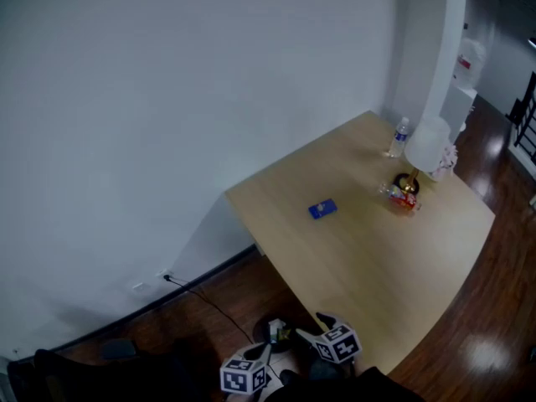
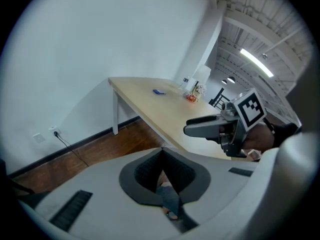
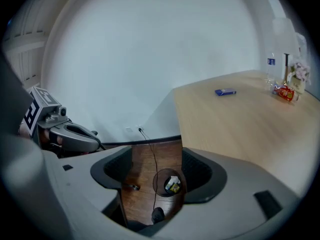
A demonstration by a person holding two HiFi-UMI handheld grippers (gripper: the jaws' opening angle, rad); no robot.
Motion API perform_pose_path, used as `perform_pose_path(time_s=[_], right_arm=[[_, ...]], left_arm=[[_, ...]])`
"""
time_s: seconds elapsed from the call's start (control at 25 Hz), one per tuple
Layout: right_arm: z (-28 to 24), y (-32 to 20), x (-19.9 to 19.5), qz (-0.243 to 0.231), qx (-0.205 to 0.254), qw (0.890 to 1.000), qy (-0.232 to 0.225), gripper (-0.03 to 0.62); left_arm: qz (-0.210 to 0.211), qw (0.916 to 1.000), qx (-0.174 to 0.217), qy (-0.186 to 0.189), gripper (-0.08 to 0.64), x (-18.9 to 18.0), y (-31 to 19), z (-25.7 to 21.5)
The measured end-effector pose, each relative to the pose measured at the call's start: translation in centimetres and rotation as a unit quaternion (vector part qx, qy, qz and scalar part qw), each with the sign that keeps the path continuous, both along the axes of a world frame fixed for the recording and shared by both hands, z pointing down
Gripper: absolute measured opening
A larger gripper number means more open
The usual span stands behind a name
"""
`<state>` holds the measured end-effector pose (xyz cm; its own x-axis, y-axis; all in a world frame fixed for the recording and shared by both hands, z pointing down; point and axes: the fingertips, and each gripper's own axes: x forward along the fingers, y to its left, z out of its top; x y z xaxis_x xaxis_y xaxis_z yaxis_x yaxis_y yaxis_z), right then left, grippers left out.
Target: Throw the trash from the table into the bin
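On the light wooden table (image 1: 377,258) lie a small blue packet (image 1: 322,209) near the middle and a red snack wrapper (image 1: 403,200) at the far right. Crumpled paper (image 1: 449,161) lies further back. A dark round bin (image 1: 278,332) with some trash in it stands on the floor by the table's near corner. Both grippers hang above it at the bottom of the head view. The right gripper (image 3: 155,171) is open with nothing between its jaws, and the bin (image 3: 170,184) shows through the gap. The left gripper (image 2: 162,171) has its pads together.
A white lamp (image 1: 429,145) and a clear water bottle (image 1: 399,137) stand at the table's far end. A black cable (image 1: 205,300) runs from a wall socket across the wooden floor. A white wall lies to the left. The blue packet (image 3: 225,91) also shows in the right gripper view.
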<state>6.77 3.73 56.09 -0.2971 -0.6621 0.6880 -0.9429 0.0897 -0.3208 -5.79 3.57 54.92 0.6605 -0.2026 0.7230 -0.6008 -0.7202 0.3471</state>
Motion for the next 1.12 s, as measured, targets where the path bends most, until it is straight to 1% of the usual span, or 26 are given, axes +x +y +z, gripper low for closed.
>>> perform_pose_path(time_s=[0.12, 0.24, 0.36, 0.52, 0.68, 0.72, 0.84, 0.88, 1.04, 1.12], right_arm=[[0.7, -0.9, 2.9, 0.021, 0.001, 1.0, 0.004, 0.319], [1.5, -2.9, 6.9, 0.042, 0.004, 0.999, 0.015, 0.319], [2.2, -6.4, 11.8, 0.07, 0.013, 0.997, 0.027, 0.319], [2.4, -12.1, 18.5, 0.114, 0.031, 0.991, 0.061, 0.319], [2.3, -17.6, 23.5, 0.152, 0.05, 0.984, 0.081, 0.319], [2.5, -18.9, 24.4, 0.158, 0.051, 0.983, 0.084, 0.346], [3.9, -22.2, 26.9, 0.177, 0.045, 0.979, 0.095, 0.456], [4.3, -23.1, 27.7, 0.182, 0.041, 0.977, 0.1, 0.481], [6.1, -26.9, 29.6, 0.177, 0.024, 0.978, 0.112, 0.554], [7.0, -28.4, 30.0, 0.169, 0.01, 0.979, 0.115, 0.569]], left_arm=[[0.01, 0.9999, -0.003, -0.01, 0.006, 1.4, -0.5, -0.1], [0.017, 0.9996, -0.008, -0.021, 0.006, 2.7, -1.4, -0.2], [0.022, 0.9992, -0.013, -0.032, 0.006, 3.7, -3.0, 0.0], [0.03, 0.9982, -0.017, -0.049, 0.006, 5.4, -4.9, 0.2], [0.036, 0.9972, -0.021, -0.061, 0.006, 6.7, -5.9, 0.0], [0.037, 0.9969, -0.022, -0.065, 0.006, 6.8, -6.0, 0.1], [0.033, 0.9961, -0.026, -0.077, 0.006, 7.0, -6.1, 0.4], [0.03, 0.9959, -0.029, -0.08, 0.006, 7.1, -6.2, 0.6], [0.016, 0.9951, -0.038, -0.089, 0.006, 7.0, -6.8, 1.3], [0.007, 0.9948, -0.046, -0.091, 0.006, 6.8, -7.1, 1.7]])
